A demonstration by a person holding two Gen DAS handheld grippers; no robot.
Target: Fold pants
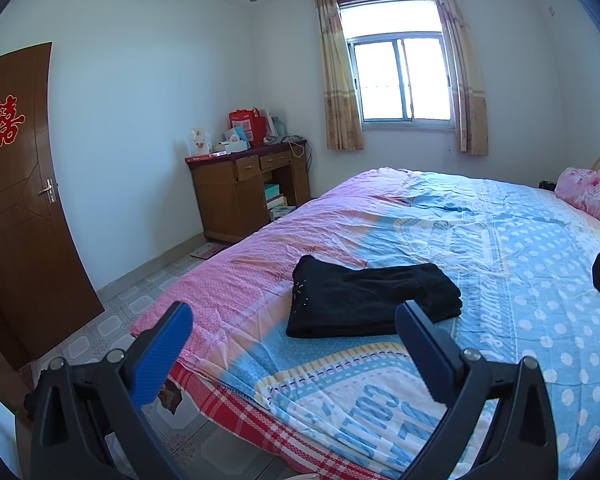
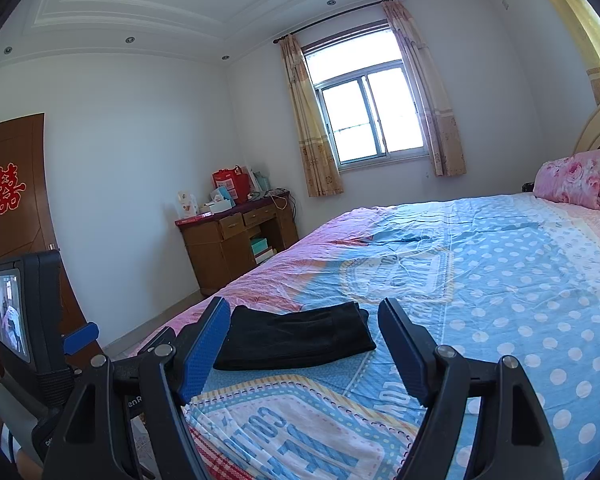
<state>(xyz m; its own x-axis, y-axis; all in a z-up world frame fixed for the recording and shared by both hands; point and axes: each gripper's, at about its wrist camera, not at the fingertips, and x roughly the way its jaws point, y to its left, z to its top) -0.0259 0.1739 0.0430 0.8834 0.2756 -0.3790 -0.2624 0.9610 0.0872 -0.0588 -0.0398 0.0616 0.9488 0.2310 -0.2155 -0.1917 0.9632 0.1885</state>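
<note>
Folded black fabric pants lying as a compact, squared-off stack on the pink-and-blue patterned bedsheet, near the foot corner of the bed on the side toward the brown wooden door. Judged nearly or fully done: layered edges stacked at the right end in the left wrist view, no loose leg trailing, nothing left spread out. Possibly only a tidying press or a final halving remaining, though hard to call from here. Long axis of the bundle running across the view, roughly left to right, parallel to the near edge of the bed; studded pocket or waist detail at the left end, toward the door side, and the thicker folded layers at the right end, toward the pillow side. Left gripper spread wide with blue-padded fingers apart, nothing between them, hanging short of the near edge of the bundle and not touching it. Right gripper likewise spread wide and empty, framing the pants from the near side, clear of the fabric. Rolled pink floral quilt well apart at the head of the bed.
</note>
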